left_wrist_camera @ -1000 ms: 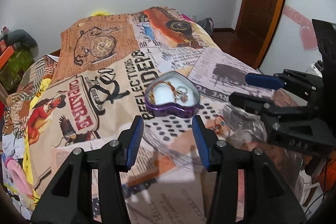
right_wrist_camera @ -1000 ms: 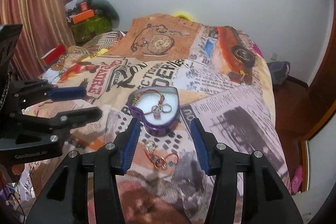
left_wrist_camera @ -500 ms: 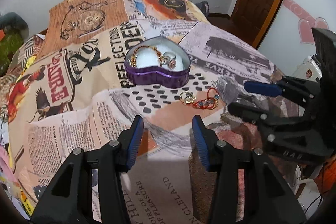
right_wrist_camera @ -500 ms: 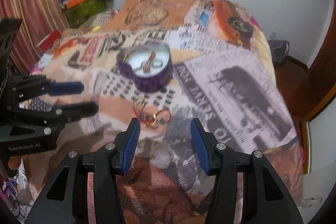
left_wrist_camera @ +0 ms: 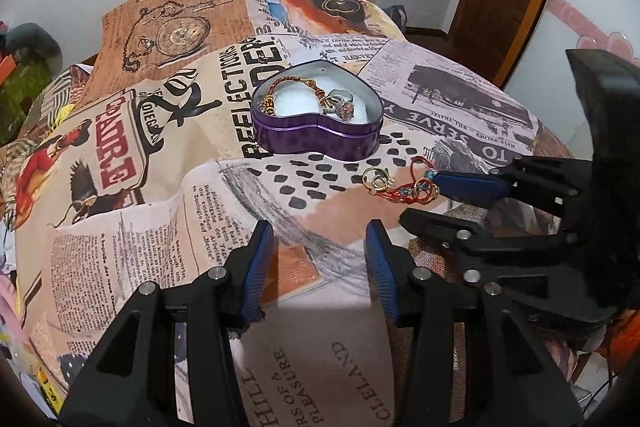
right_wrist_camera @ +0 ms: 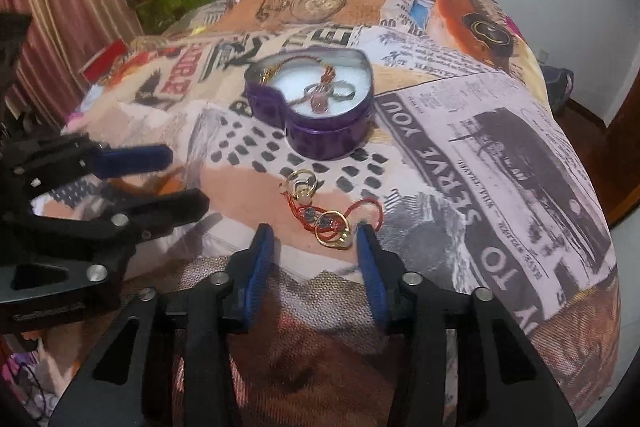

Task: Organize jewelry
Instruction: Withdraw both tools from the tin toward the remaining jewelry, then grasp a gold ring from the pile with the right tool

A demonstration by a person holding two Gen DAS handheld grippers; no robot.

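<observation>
In the left wrist view, the left gripper (left_wrist_camera: 320,247) is sitting open and empty at the bottom middle. The purple heart tin (left_wrist_camera: 316,137) is lying above it, and the red string bracelet (left_wrist_camera: 404,183) is lying off to the right, touching the right gripper (left_wrist_camera: 420,201).

In the right wrist view, the right gripper (right_wrist_camera: 314,247) is open too. The bracelet (right_wrist_camera: 328,217) is lying sideways just past its tips, nearer the right-hand finger. The right gripper is much closer.

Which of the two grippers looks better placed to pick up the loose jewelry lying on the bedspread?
Probably the right gripper: its open jaws already flank the tangled red cord bracelet with gold rings. The left gripper is open too, but points at bare bedspread.
</observation>
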